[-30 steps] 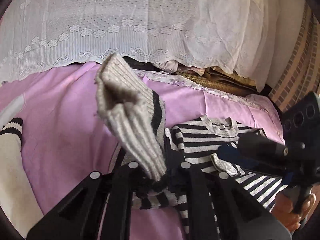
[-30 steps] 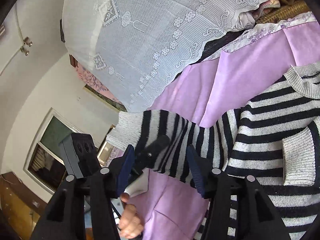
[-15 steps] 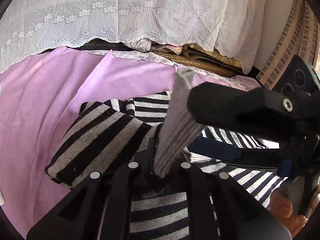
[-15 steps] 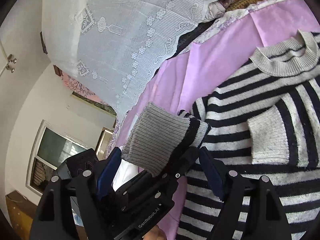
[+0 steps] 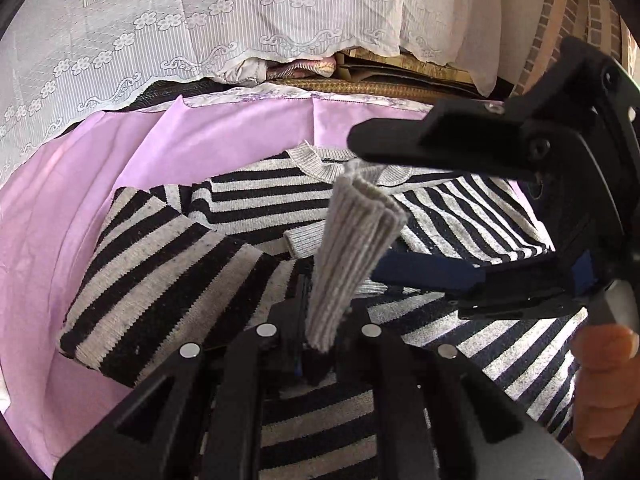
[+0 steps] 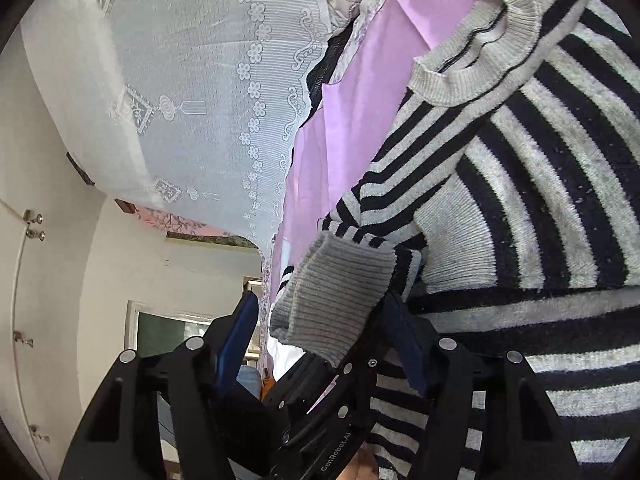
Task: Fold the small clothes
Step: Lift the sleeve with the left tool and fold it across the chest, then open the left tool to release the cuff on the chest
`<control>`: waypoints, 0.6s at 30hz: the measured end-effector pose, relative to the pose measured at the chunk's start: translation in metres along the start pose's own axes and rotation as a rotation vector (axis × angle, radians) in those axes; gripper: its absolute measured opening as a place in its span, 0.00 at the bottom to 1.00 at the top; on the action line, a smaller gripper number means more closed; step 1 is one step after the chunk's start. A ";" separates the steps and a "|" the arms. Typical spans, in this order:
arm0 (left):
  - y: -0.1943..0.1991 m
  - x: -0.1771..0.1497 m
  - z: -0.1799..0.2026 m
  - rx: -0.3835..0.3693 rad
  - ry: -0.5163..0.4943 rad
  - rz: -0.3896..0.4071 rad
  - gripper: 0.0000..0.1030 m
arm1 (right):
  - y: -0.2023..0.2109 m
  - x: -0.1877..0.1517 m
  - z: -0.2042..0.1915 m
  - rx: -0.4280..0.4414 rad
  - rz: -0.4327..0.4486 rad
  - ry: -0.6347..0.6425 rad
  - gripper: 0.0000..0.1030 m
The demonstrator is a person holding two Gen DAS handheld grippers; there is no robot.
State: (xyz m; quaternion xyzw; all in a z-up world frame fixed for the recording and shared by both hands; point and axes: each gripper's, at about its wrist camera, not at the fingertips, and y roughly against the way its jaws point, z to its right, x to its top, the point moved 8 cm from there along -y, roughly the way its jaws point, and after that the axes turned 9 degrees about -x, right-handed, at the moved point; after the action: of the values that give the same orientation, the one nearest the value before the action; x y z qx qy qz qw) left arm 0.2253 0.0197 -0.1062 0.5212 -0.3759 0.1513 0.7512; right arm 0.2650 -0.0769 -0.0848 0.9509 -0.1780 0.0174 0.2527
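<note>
The black left gripper (image 5: 316, 344) is pinched tight on the grey ribbed cuff (image 5: 352, 240) of the black-and-grey striped knit sweater (image 5: 168, 276), which lies on the lilac bedsheet (image 5: 52, 240) ahead. The right gripper (image 6: 320, 344), its blue-padded jaws closing, straddles that cuff without pressing. Bare sheet lies beyond the sweater's left edge.

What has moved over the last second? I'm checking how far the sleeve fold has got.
The left claw has carried the grey sleeve cuff from over the purple sheet across onto the striped sweater, folding the sleeve inward. The right claw has moved in around the cuff, closing, not gripping. Left grip, sweater body and lace cover unchanged.
</note>
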 end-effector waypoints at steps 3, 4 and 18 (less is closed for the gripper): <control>-0.005 -0.004 0.010 0.033 -0.041 -0.015 0.09 | 0.009 0.006 0.015 -0.027 0.005 -0.032 0.66; -0.008 -0.006 0.014 0.050 -0.065 -0.025 0.09 | 0.011 0.006 0.021 -0.032 -0.005 -0.044 0.66; -0.023 -0.013 0.038 0.158 -0.199 -0.066 0.20 | 0.009 -0.001 0.036 -0.173 0.008 0.137 0.06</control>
State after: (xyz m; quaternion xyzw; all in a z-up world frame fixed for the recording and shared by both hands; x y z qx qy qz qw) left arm 0.2155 -0.0216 -0.1247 0.6034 -0.4180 0.1032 0.6712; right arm 0.2588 -0.1014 -0.1120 0.9215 -0.1649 0.0678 0.3451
